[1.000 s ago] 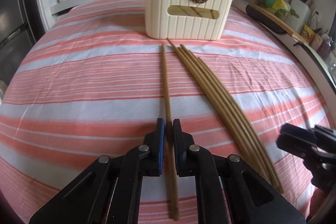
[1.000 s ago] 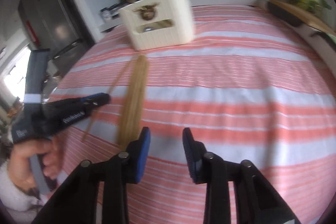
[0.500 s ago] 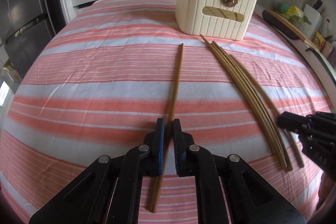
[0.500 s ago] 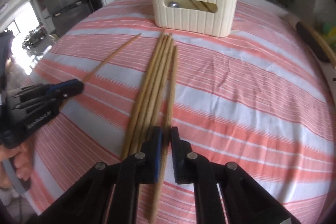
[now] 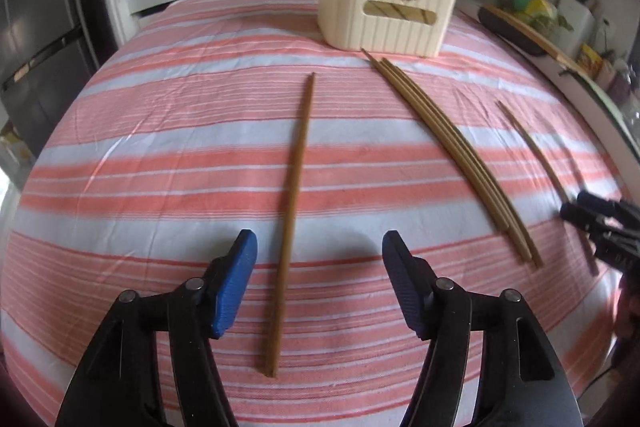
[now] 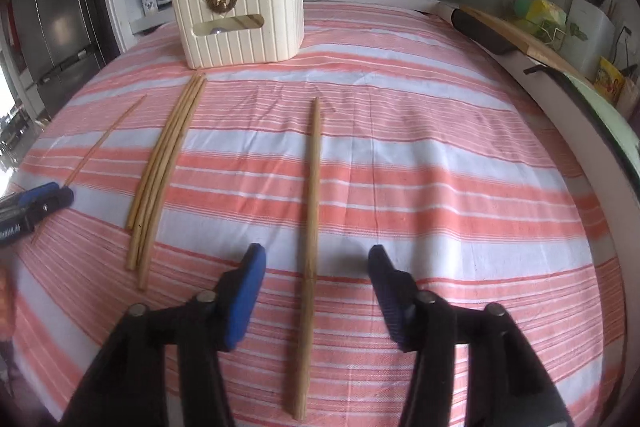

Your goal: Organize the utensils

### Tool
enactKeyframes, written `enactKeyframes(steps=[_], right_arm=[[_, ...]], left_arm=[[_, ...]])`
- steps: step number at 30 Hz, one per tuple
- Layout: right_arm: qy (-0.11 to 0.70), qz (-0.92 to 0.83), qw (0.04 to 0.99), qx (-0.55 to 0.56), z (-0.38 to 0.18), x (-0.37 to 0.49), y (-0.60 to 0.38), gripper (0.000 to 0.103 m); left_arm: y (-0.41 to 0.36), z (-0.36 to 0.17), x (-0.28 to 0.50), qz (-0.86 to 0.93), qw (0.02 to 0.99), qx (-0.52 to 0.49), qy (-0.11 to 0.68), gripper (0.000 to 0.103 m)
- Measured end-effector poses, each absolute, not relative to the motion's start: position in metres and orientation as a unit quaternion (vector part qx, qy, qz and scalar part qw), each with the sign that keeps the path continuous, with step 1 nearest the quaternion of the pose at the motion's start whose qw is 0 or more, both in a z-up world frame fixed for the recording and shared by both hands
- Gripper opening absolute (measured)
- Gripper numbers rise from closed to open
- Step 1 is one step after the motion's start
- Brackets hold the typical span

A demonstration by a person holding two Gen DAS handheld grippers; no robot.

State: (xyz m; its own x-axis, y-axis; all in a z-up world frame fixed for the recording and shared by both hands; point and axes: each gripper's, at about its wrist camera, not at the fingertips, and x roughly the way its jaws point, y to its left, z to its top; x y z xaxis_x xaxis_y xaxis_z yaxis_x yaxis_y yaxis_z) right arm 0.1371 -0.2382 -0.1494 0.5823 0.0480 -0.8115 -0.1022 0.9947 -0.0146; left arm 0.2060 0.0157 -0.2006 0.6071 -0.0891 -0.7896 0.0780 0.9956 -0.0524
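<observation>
Wooden chopsticks laid out on a striped cloth, both grippers parted, none yet gathered.

Left wrist view: we see the left gripper (image 5: 319, 247) with jaws wide apart, straddling one dark brown wooden chopstick (image 5: 292, 203) on the pink-and-white striped tablecloth (image 5: 160, 147); a bundle of pale bamboo chopsticks (image 5: 452, 147) lies to its right, pointing toward the cream ribbed utensil holder (image 5: 384, 15). Right wrist view: we see the right gripper (image 6: 314, 259) likewise spread, over a single pale bamboo chopstick (image 6: 312, 195). We judge that nearly all sorting remains.
</observation>
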Motion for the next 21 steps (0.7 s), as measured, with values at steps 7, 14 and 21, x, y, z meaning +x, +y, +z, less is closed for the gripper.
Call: enactKeyframes(steps=[7, 14, 21], right_arm=[[0.438, 0.045, 0.897, -0.038, -0.154, 0.132, -0.235, 0.058], [0.436, 0.046, 0.898, -0.038, -0.154, 0.132, -0.236, 0.059], [0.436, 0.046, 0.898, -0.039, -0.154, 0.132, -0.236, 0.059]], left_arm=[[0.002, -0.205, 0.207, -0.050, 0.893, 0.033, 0.446, 0.085], [0.009, -0.209, 0.211, -0.035, 0.890, 0.024, 0.454, 0.098], [0.009, -0.209, 0.213, -0.033, 0.889, 0.024, 0.456, 0.100]])
